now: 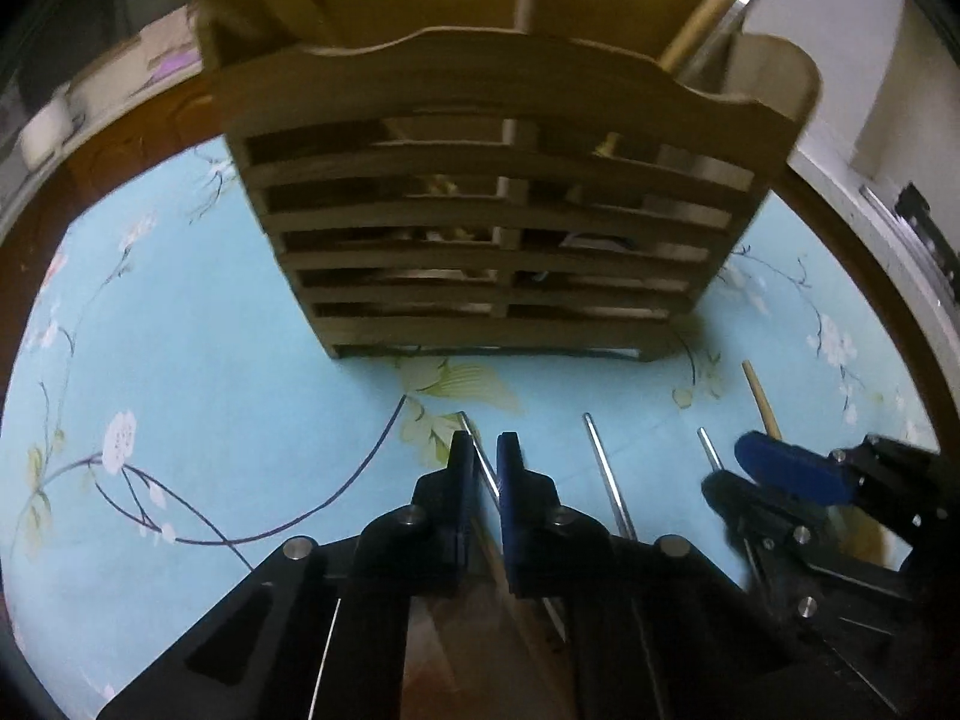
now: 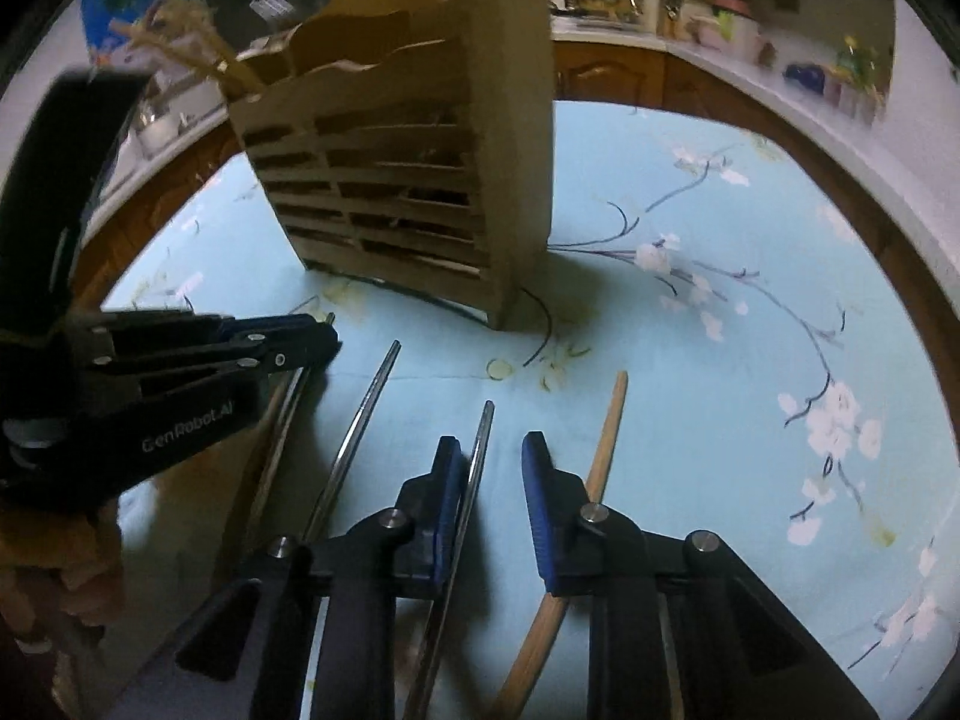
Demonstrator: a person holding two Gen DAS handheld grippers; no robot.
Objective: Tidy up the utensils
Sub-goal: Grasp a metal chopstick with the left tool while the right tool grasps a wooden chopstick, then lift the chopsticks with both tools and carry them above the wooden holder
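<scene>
A: Left wrist view first. Where is the wooden utensil holder [image 1: 498,228]?

B: It stands at twelve o'clock on the blue floral tablecloth [image 1: 180,360], its slatted front toward the camera. A wooden stick [image 1: 708,0] leans out of its top at about one o'clock.

A: And the left gripper [image 1: 483,456]?

B: Its blue fingers are nearly together, with a thin metal chopstick [image 1: 480,456] running through the narrow gap. Whether the pads actually pinch it cannot be told. A second metal chopstick [image 1: 606,474] lies just beside, toward three o'clock, then a third [image 1: 709,449], then a wooden chopstick [image 1: 761,399] at four o'clock. The right gripper [image 1: 780,474] sits over those last two.

A: Now the right wrist view.

B: The holder [image 2: 420,180] stands at eleven to twelve o'clock, seen corner-on. The right gripper [image 2: 489,453] has its fingers apart; one metal chopstick [image 2: 477,456] lies in the gap against the left-hand finger, and the wooden chopstick [image 2: 606,438] passes under the right-hand one. Another metal chopstick [image 2: 366,408] lies at seven o'clock. The left gripper [image 2: 312,339] comes in from nine o'clock, jaws close together over a chopstick there
</scene>
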